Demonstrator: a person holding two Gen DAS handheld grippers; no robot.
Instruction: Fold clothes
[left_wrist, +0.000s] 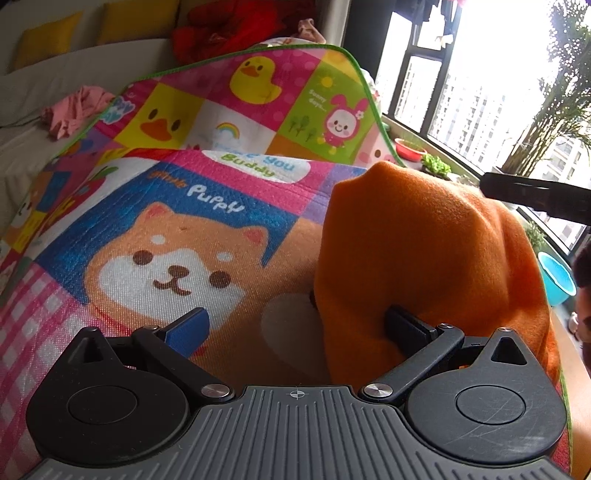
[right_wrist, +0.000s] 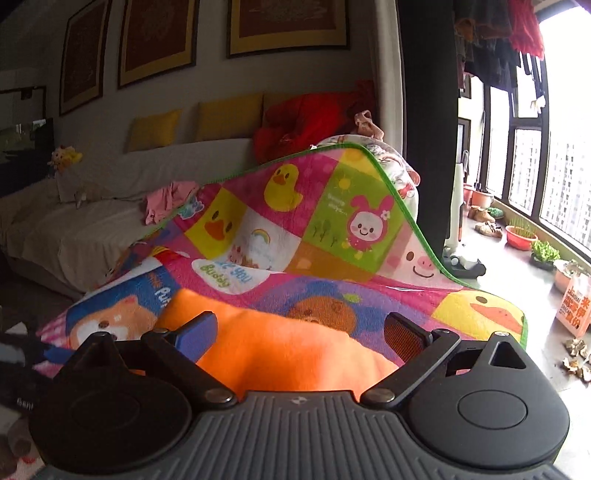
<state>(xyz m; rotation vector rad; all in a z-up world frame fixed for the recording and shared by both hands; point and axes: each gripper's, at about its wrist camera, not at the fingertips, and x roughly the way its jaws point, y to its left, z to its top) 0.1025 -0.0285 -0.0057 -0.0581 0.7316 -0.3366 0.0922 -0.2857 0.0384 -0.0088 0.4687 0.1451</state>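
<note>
The left claw (left_wrist: 295, 325) stands wide apart, pads pressing nothing; its right finger (left_wrist: 406, 326) touches or sits just against the edge of the orange cloth (left_wrist: 424, 251), while the left finger (left_wrist: 188, 328) is over bare mat. The right claw (right_wrist: 301, 332) is spread about as wide as it goes, with the cloth (right_wrist: 280, 350) lying below and between its fingers, not pinched.

The cloth is heaped on a cartoon mat (left_wrist: 177, 229), bunched up into a soft peak at the side nearest the window (left_wrist: 480, 110). The mat's far edge curls up against a sofa (right_wrist: 92, 221).

It looks like fleece: light, limp, a bit grippy, likely to sag and drag. A hem or corner seems the best hold, one per claw, rather than the bunched middle.
</note>
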